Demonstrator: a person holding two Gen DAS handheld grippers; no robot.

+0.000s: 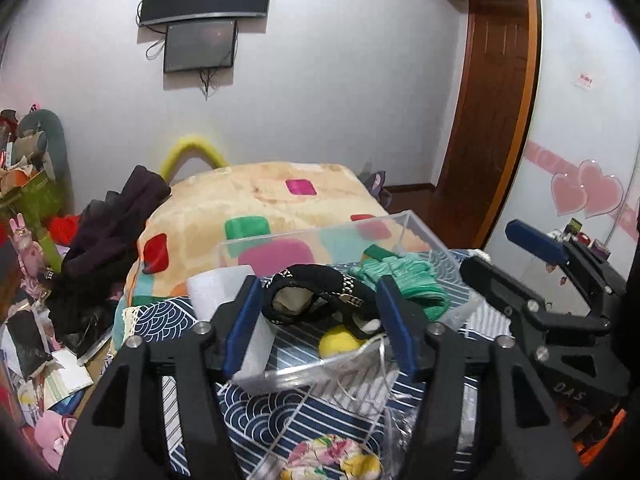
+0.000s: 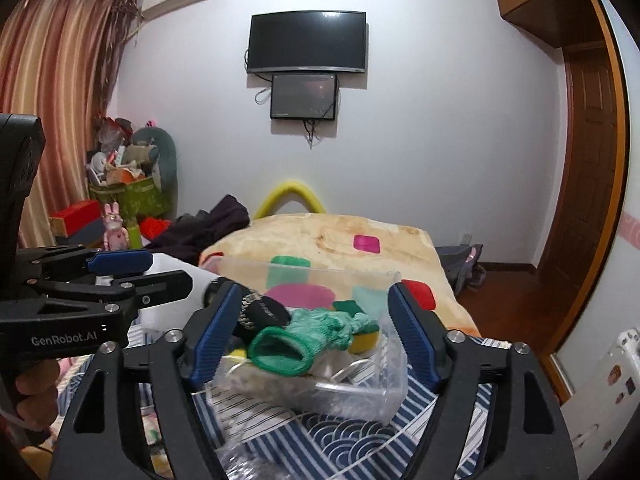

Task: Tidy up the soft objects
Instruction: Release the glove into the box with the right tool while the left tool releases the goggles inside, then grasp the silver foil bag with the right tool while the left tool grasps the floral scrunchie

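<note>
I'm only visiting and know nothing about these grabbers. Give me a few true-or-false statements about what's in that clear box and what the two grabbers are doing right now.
1. A green knitted glove lies in the clear plastic box. True.
2. The left gripper is clamped on the black studded band. False: its jaws are spread, with the band seen between them, not pinched.
3. The right gripper is open. True.
4. The box is empty. False: it holds the glove, the band and a yellow sponge.
5. The box stands on a navy patterned cloth. True.
</note>
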